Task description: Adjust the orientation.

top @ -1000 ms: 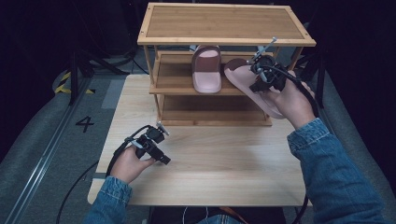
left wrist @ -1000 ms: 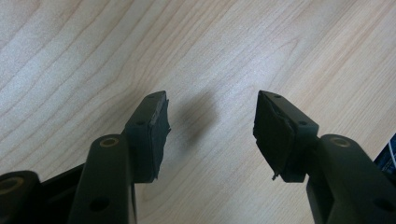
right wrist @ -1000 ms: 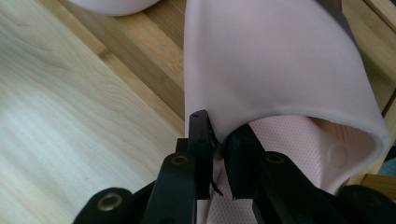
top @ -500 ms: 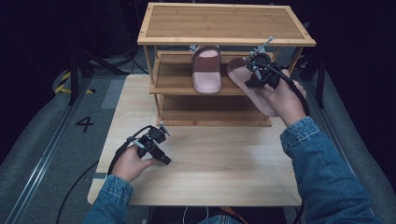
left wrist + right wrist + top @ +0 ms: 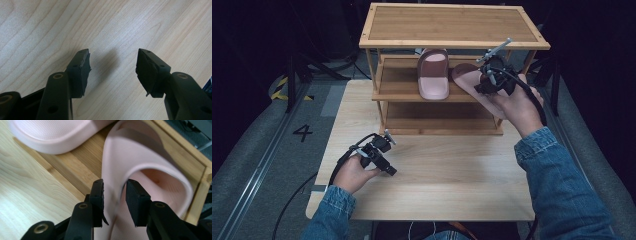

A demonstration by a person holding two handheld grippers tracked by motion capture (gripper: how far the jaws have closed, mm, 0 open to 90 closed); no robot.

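Two slippers [image 5: 433,74] on rack shelf [image 5: 398,90]

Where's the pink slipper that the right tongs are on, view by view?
High view: the slipper lies at the right end of the rack's middle shelf, partly under the right tongs.
Left gripper view: not in it; bare table between open jaws.
Right gripper view: the slipper fills the centre and right, its strap edge between the jaws, which have just been opening.
Shared landmark: the other slipper beside it.
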